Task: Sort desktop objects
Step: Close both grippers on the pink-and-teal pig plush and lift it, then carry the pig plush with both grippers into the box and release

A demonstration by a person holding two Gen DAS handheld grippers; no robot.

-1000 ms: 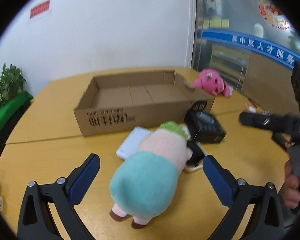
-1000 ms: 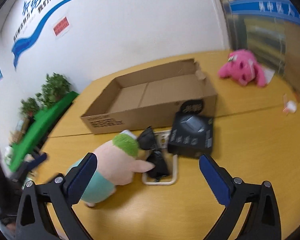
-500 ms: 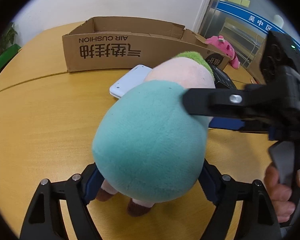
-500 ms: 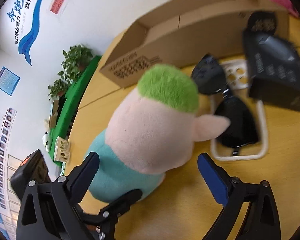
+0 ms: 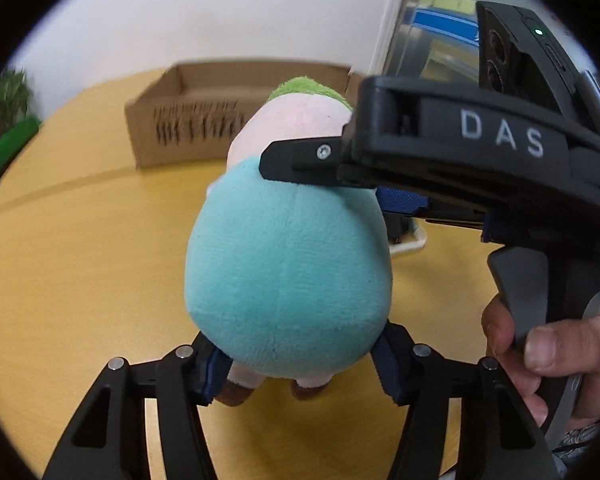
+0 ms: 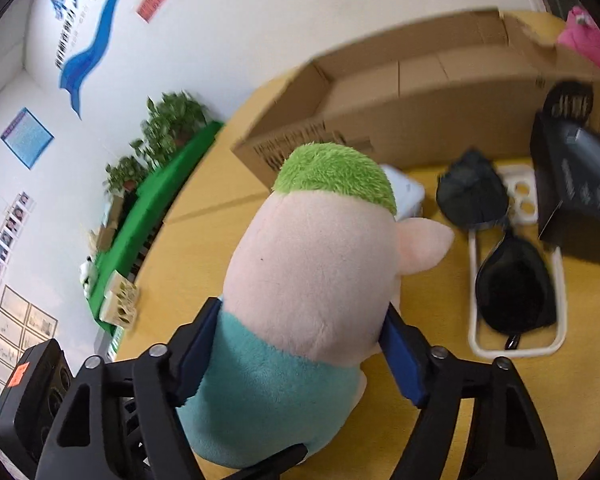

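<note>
Your sorting has barely begun: the cardboard box [image 6: 412,92] looks empty, and the sunglasses [image 6: 496,248], black carton [image 6: 580,196] and pink plush [image 6: 588,40] sit outside it. Both tools are closing on the plush doll [image 5: 288,264] lying on the desk [image 5: 80,248]: left tool [image 5: 300,364] pinching its teal rump, right tool [image 6: 300,344] its waist. It is soft, pink-bodied and green-haired.
</note>
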